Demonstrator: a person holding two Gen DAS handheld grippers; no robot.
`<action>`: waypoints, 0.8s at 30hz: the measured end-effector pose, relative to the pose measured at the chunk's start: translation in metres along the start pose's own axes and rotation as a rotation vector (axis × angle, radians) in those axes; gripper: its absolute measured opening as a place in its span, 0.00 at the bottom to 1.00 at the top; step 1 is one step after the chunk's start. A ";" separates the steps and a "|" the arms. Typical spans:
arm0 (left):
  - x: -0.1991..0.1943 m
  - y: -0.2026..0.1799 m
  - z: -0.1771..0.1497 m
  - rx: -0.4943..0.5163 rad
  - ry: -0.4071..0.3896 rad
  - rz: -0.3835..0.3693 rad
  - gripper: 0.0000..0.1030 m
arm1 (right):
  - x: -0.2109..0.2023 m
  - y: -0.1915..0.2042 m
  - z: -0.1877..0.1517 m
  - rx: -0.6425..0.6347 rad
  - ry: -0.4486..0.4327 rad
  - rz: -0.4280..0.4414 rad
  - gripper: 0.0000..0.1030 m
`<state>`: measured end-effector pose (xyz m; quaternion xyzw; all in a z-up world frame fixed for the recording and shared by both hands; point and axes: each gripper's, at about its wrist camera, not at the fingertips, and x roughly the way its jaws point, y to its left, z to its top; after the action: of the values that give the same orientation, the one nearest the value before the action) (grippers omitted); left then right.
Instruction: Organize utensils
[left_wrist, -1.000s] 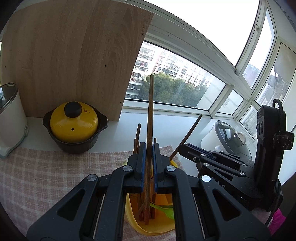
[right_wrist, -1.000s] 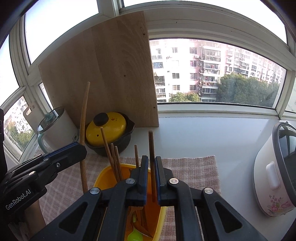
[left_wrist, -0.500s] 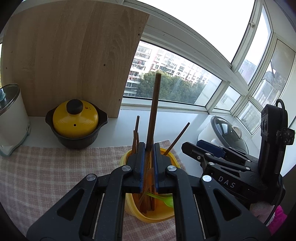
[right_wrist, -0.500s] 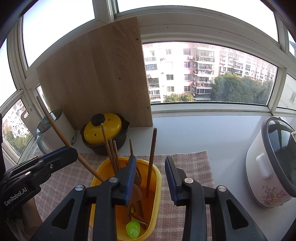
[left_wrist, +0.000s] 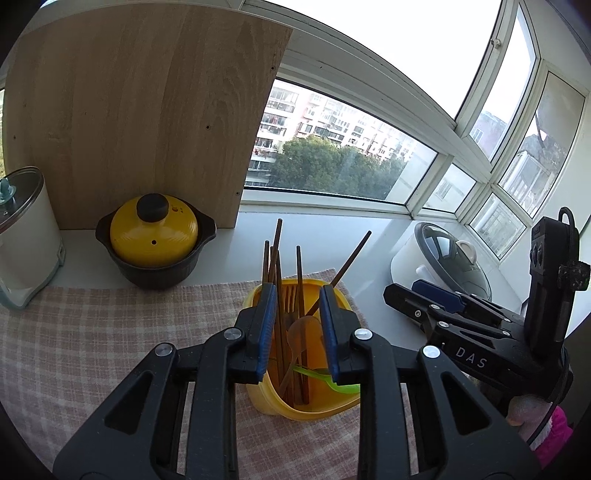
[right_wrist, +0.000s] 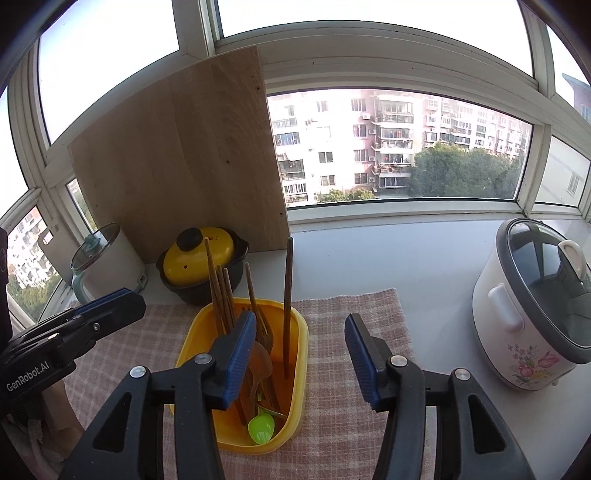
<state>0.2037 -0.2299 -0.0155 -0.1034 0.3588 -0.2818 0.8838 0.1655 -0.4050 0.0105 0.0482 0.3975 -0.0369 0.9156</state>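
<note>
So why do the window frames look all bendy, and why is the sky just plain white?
In both wrist views the fisheye lens bows straight lines near the edges, so the white window frames curve and the corners go black. The sky is overexposed in both: bright daylight washes it out. In the left wrist view the black-and-blue left tongs look huge because they sit close to the lens.

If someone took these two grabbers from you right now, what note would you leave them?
Left gripper: open, empty, over the yellow bin.
Right gripper: open wide, empty, just right of the bin.
In the bin, on the checked cloth: wooden chopsticks standing upright, a wooden fork and spoon, a green spoon at the bottom.
Done: every utensil in view sits in the bin.
Left: none shows loose on the cloth; look beyond these views before stopping.
</note>
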 end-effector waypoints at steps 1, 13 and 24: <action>-0.003 0.000 -0.001 0.004 -0.001 0.000 0.22 | -0.002 0.000 -0.001 0.003 -0.001 -0.002 0.51; -0.042 0.002 -0.019 0.053 -0.022 0.031 0.45 | -0.034 0.017 -0.020 -0.020 -0.028 -0.055 0.63; -0.092 0.005 -0.044 0.097 -0.057 0.085 0.69 | -0.075 0.038 -0.039 -0.016 -0.094 -0.094 0.85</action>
<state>0.1215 -0.1723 0.0045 -0.0533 0.3234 -0.2581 0.9088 0.0903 -0.3603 0.0415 0.0203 0.3560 -0.0787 0.9310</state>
